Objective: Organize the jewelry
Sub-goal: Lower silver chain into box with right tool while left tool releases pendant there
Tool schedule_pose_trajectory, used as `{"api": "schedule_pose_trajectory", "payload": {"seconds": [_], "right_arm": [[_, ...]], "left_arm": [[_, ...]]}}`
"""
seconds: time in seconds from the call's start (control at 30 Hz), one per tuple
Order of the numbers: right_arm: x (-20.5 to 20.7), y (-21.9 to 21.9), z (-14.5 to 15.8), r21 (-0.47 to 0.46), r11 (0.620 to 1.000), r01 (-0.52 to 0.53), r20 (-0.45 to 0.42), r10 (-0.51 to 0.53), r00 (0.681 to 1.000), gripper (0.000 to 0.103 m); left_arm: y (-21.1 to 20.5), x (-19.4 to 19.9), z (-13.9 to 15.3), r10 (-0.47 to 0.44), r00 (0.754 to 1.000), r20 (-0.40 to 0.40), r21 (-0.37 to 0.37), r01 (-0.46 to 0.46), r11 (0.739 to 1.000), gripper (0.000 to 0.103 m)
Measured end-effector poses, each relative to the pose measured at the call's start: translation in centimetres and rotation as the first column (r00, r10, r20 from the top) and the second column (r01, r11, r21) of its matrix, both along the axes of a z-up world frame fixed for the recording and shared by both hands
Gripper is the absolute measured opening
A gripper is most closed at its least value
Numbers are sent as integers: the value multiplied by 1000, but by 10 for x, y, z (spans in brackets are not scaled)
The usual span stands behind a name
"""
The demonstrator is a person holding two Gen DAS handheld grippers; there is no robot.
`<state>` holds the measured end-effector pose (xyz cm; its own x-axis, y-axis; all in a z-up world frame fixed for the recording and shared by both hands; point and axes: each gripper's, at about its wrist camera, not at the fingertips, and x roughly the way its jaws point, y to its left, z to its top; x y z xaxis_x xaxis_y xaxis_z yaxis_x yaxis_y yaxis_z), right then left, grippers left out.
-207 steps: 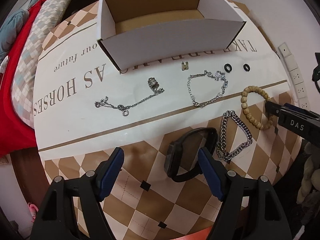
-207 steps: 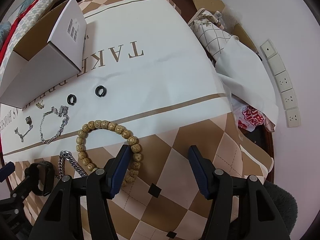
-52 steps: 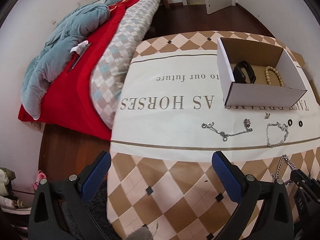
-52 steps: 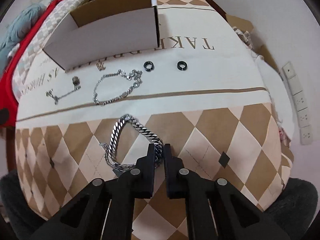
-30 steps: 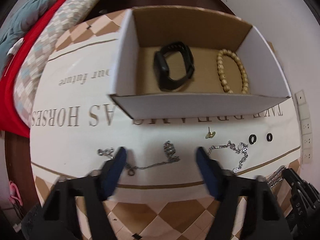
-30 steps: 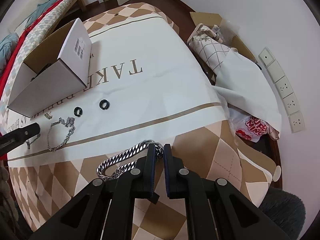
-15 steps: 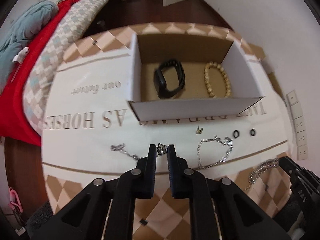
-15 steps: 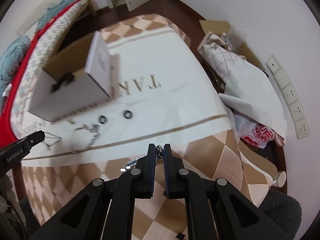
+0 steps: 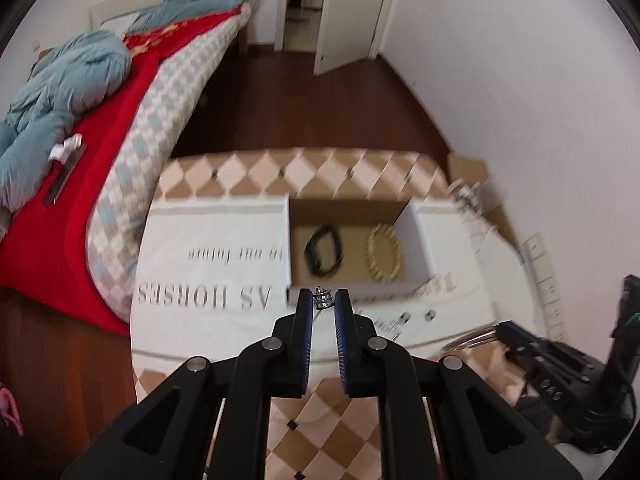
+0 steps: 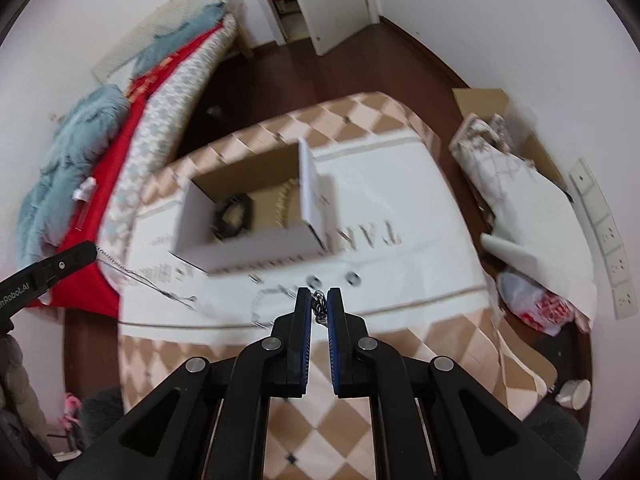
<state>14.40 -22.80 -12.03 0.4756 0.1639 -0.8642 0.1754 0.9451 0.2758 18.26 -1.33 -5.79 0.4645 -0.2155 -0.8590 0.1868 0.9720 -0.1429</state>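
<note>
My left gripper [image 9: 323, 301] is shut on the charm of a thin silver necklace [image 9: 322, 299], lifted well above the table; its chain [image 10: 132, 274] trails down from the left gripper in the right wrist view. My right gripper [image 10: 318, 301] is shut on a thick silver chain bracelet [image 10: 319, 307], also held high; the bracelet [image 9: 474, 332] hangs from it in the left wrist view. The open white cardboard box [image 9: 418, 240] holds a black watch band [image 9: 324, 250] and a wooden bead bracelet [image 9: 384, 252].
On the cloth-covered round table [image 9: 208, 264] lie a thin silver bracelet [image 10: 266, 300], two black rings [image 10: 352, 278] and a small gold earring [image 10: 254, 278]. A bed [image 9: 100, 128] stands left. Bags and a cardboard box [image 10: 516, 176] lie at right.
Both grippers have risen high above the table with their chains. The left gripper shut on the necklace charm about half a second ago and lifted it off the cloth.
</note>
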Motion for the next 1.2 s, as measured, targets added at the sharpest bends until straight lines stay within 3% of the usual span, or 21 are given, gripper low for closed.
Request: {"api": "schedule_pose_trajectory", "payload": {"seconds": [0.2,0.37,0.6,0.77,0.87,1.0,1.2], "right_arm": [[33,10,47,18,998,-55,85,53,995,8],[68,24,63,-12,995,-104,107,105,989,8],[121,30,26,46,989,-142,7,141,990,8],[148,37,-11,56,983,-174,-70,178,982,8],[160,43,-25,69,979,-190,-93,196,976,1],[171,46,-26,70,978,-195,-86,200,976,0],[175,35,-20,60,986,-159,-75,163,984,0]], "left_arm": [[-9,25,49,-31,996,85,-22,33,999,8],[-12,49,57,-40,995,96,-24,42,999,8],[-14,83,13,-47,999,9,10,46,999,8],[-12,97,-27,-41,996,-79,-17,39,999,8],[-10,104,-43,-41,991,-123,-49,36,998,8],[-9,109,-45,-40,988,-151,-109,24,994,8],[-15,113,-8,-67,994,-90,-182,50,982,8]]}}
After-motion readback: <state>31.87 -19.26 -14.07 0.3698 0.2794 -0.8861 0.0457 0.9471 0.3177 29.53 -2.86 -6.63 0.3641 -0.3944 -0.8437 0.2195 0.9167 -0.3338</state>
